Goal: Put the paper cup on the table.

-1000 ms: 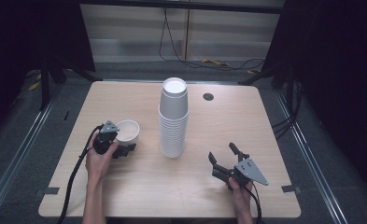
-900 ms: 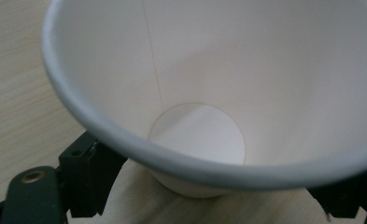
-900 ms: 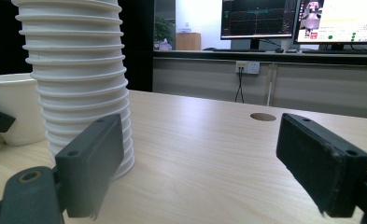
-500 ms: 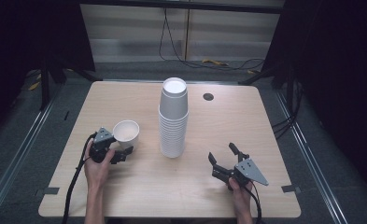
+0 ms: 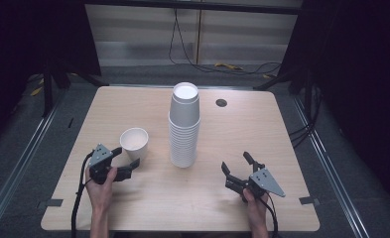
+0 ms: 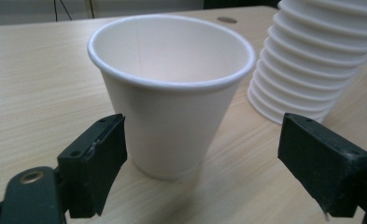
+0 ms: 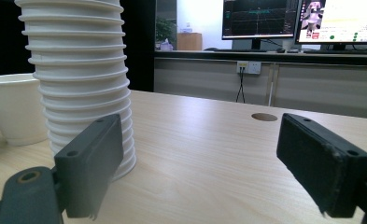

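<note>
Release step appears done: left gripper (image 5: pixel 124 157) stands wide, clear of single cup (image 5: pixel 134 143); right gripper (image 5: pixel 240 170), also wide, should next approach cup stack (image 5: pixel 184 126).

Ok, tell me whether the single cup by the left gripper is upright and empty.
Upright and empty: the single cup stands on its base, mouth up, its bare white inside visible in the left gripper view.

Cup stack (image 6: pixel 312 60): top cut off by the picture's edge, right of the left gripper (image 6: pixel 214 163). Single cup (image 7: pixel 13 109): left part cut off, beyond the right gripper (image 7: pixel 214 163).
</note>
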Demonstrator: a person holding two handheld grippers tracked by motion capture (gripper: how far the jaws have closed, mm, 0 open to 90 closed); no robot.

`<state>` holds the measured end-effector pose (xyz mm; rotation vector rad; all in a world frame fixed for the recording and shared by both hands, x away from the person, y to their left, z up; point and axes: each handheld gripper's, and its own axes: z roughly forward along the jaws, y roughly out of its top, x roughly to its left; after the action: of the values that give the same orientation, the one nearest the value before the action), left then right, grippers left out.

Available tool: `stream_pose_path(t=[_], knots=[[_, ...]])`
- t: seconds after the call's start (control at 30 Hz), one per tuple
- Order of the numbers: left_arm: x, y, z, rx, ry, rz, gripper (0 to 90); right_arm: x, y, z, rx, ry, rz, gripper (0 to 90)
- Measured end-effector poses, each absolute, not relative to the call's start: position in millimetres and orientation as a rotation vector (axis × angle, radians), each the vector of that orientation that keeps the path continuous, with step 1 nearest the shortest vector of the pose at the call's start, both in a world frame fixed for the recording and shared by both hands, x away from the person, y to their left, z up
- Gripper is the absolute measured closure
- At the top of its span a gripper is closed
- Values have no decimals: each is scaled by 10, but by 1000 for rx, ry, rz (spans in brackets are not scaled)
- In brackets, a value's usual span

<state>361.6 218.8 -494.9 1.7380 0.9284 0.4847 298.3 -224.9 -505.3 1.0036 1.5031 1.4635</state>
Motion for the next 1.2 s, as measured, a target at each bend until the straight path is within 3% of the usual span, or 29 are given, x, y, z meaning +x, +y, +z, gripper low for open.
stream_pose_path(t=[0.3, 1.2], knots=[[3388, 2078, -4848, 1697, 878, 539, 157, 2983, -2248, -5053, 1004, 1503, 1464, 148], [3138, 1271, -4993, 1651, 719, 462, 158, 2983, -2249, -5053, 1004, 1504, 1464, 149]])
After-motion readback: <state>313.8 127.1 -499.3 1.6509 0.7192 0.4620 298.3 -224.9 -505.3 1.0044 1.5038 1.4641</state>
